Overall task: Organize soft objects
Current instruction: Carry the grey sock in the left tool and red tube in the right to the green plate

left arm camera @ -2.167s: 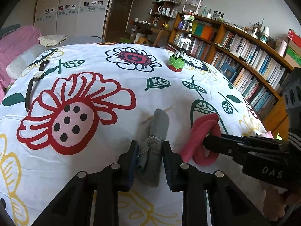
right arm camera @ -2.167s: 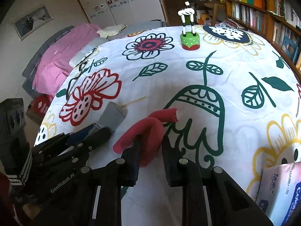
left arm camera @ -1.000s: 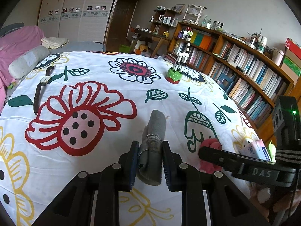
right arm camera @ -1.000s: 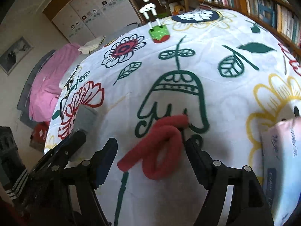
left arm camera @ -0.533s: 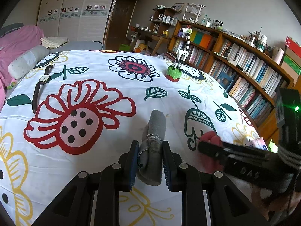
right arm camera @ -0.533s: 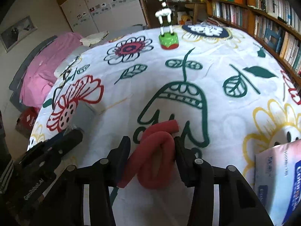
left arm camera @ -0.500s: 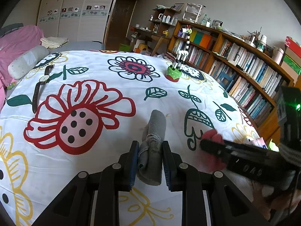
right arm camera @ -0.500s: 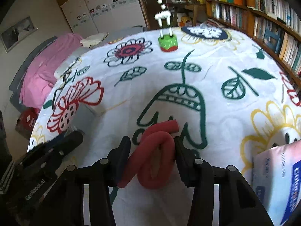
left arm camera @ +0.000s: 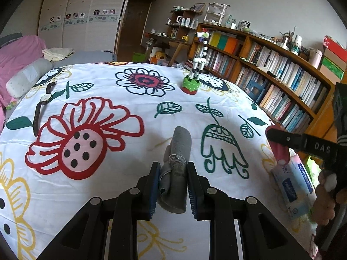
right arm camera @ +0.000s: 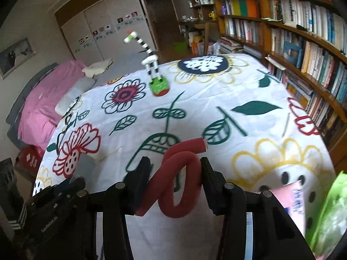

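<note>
Above the bed (right arm camera: 238,99), right tongs (right arm camera: 174,173) had just closed on the red foam loop (right arm camera: 180,177); left tongs (left arm camera: 171,186) clamped the grey cloth (left arm camera: 176,164). Best carried level toward two o'clock.

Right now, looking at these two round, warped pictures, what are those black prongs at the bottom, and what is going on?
There is no robot here: a person holds a two-fingered gripper in each hand, and a wide-angle camera on each looks out along its fingers. One picture comes from the left tool, the other from the right.

The left gripper is shut on a grey folded cloth. The right gripper has just closed on a red foam loop, which looks lifted off the bed.

All this is above a flowered bedspread. On it lie a wristwatch, a striped giraffe toy and a tissue pack. Bookshelves line the wall.
</note>
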`<move>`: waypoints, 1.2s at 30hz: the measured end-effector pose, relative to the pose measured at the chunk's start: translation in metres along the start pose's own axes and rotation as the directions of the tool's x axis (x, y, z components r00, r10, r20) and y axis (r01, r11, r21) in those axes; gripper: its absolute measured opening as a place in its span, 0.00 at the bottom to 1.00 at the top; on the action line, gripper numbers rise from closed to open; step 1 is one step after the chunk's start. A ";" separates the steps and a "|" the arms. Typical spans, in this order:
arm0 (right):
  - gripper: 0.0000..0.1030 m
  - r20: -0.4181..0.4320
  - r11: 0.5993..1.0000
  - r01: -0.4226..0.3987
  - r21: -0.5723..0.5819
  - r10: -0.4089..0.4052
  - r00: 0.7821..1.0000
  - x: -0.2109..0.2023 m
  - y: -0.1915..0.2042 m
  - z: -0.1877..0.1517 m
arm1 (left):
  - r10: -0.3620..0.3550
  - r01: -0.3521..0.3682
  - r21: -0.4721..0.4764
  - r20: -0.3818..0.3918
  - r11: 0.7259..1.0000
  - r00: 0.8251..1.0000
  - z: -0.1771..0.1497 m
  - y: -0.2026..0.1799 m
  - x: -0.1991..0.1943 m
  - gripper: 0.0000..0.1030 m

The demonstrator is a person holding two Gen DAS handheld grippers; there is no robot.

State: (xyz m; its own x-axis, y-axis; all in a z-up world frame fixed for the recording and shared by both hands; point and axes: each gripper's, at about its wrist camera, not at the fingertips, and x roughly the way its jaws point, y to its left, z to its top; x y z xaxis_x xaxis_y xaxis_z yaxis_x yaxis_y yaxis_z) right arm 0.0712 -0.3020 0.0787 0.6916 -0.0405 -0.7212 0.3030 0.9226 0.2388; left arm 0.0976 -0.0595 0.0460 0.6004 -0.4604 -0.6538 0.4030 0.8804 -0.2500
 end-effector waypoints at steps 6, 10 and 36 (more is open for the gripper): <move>0.46 0.017 0.999 0.026 0.033 -0.027 1.000 -0.010 -0.028 0.008 | -0.022 0.022 0.017 -0.002 1.000 1.000 0.000 -0.014 -0.003 0.25; 0.46 0.034 0.998 0.036 0.052 -0.038 0.999 -0.019 -0.044 0.012 | -0.036 0.036 0.020 -0.004 0.999 0.999 0.001 -0.023 -0.003 0.25; 0.46 0.113 0.970 0.091 0.224 -0.119 0.987 -0.098 -0.185 -0.005 | -0.087 0.089 0.177 -0.021 0.980 0.996 0.015 -0.127 0.007 0.25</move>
State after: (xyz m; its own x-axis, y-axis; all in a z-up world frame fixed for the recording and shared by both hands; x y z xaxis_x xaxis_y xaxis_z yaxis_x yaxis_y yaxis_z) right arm -0.0559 -0.4670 0.1020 0.7201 -0.1926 -0.6666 0.5040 0.8055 0.3117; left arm 0.0611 -0.1765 0.0844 0.5482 -0.5328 -0.6447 0.5707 0.8018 -0.1773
